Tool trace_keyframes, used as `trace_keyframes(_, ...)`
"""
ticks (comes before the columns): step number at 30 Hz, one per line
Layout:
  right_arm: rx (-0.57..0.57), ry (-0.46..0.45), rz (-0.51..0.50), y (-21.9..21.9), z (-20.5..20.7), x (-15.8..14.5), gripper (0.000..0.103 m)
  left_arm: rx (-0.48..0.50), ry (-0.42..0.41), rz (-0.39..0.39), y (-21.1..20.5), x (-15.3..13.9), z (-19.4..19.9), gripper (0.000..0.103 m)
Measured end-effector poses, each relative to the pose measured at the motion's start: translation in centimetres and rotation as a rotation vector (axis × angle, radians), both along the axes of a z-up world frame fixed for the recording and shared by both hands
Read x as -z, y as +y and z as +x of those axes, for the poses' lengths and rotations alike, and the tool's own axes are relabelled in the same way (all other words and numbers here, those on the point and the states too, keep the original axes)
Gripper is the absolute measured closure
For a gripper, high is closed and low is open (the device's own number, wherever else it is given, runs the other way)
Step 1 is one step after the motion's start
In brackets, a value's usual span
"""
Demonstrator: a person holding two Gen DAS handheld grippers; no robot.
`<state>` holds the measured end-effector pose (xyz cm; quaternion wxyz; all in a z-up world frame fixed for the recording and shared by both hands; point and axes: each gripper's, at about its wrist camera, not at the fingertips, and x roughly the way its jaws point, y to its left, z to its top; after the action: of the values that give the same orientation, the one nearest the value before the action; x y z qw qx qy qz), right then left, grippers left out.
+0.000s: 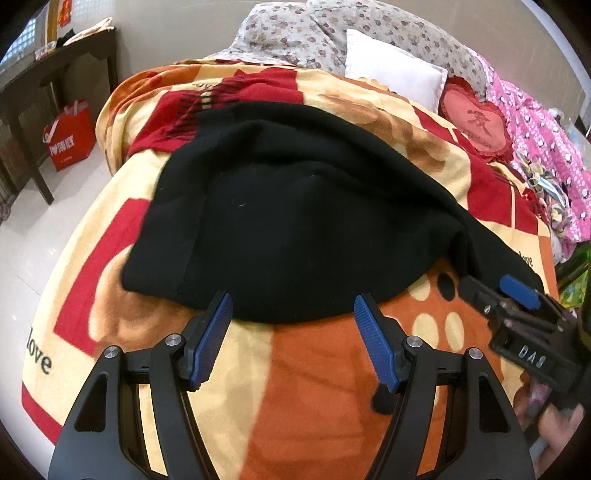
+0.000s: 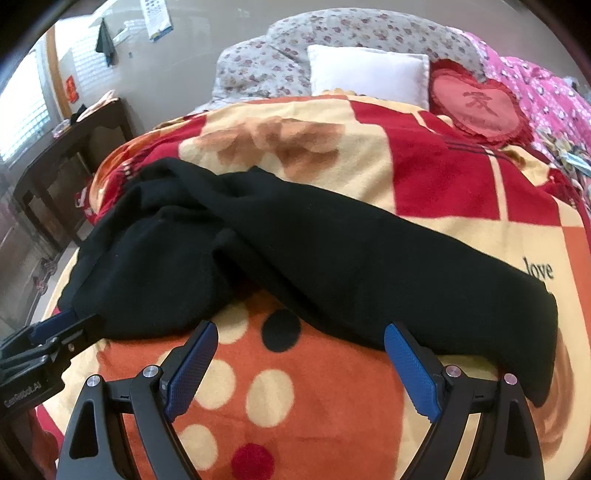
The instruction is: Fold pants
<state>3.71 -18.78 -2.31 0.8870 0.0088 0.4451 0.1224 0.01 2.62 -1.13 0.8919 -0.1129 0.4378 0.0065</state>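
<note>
Left wrist view: one pair of black pants (image 1: 295, 206) lies on the bed's patterned blanket (image 1: 314, 387), bunched, near the blanket's middle. Beyond the pants sit one white pillow (image 1: 395, 70), one red heart cushion (image 1: 476, 123) and one flowered quilt (image 1: 295, 33); one red bag (image 1: 68, 136) stands on the floor beside one dark counter (image 1: 55, 74). The left gripper (image 1: 293, 314) tilts down at the blanket, its two blue fingers (image 1: 216, 332) spread wide with nothing between them, tips at the pants' near edge. The right gripper (image 1: 517, 295) shows at the pants' right side; how its fingers stand cannot be told here.

Right wrist view: the same single pants (image 2: 314, 251) stretch across the blanket (image 2: 277, 387), one leg reaching right. The right gripper (image 2: 301, 343) tilts down, two fingers (image 2: 413, 373) wide and empty, just short of the pants' edge. The left gripper (image 2: 62, 328) reaches in at the pants' left end.
</note>
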Motion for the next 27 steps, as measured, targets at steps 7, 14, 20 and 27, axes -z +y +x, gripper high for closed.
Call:
trace_keyframes(7, -0.081, -0.106, -0.008, 2.0, 2.2, -2.5, 0.012, -0.133, -0.002, -0.07, 5.9, -0.1, -1.8, 0.034)
trace_keyframes(14, -0.181, -0.115, -0.107, 4.7, 7.4, -1.9, 0.014, -0.221, 0.084, -0.083, 8.9, 1.4, -1.7, 0.034)
trace_keyframes(20, -0.227, -0.088, -0.041, 4.4, 10.2, -0.5, 0.083, -0.191, 0.132, -0.109, 8.0, 2.5, 0.3, 0.034)
trace_keyframes(27, -0.159, -0.239, -0.013, 3.7, 15.1, -5.4, 0.093, -0.174, 0.132, -0.1, 7.5, 2.6, 2.0, 0.034)
